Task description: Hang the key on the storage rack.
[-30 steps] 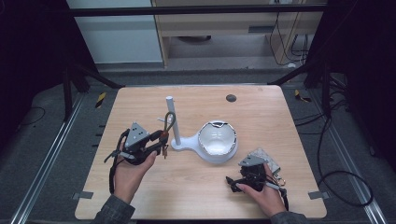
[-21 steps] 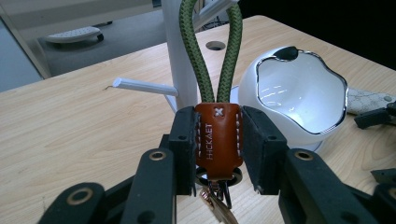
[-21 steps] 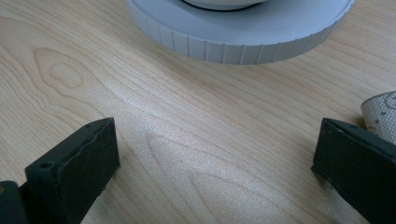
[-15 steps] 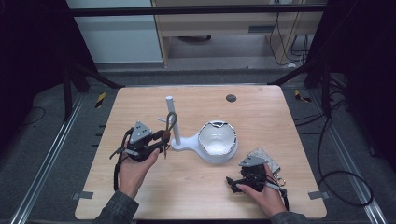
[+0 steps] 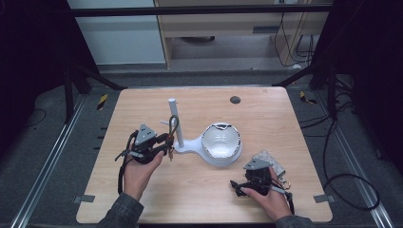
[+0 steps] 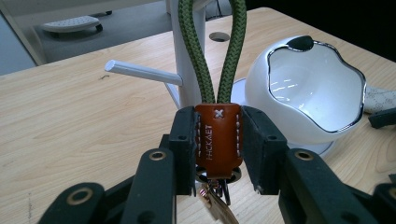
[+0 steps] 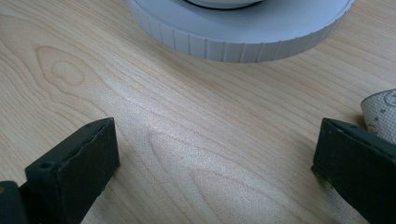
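Left claw (image 6: 217, 154) has the keychain pinched and is creeping up on the stand.

Its jaws are clamped on the brown leather tab (image 6: 218, 140), with the green cord loop (image 6: 212, 51) standing up right in front of the white stand's post (image 5: 174, 121) and its side peg (image 6: 142, 72); keys dangle below. Compared with a second ago the left hand (image 5: 138, 173) has slid a bit closer to the post, so my guess is the loop is going on that peg. The right claw (image 5: 252, 180) hasn't budged: jaws wide apart, empty, low over the table (image 5: 285, 118) by the bowl-shaped white holder (image 5: 221, 142) and a patterned pouch (image 5: 267, 159).
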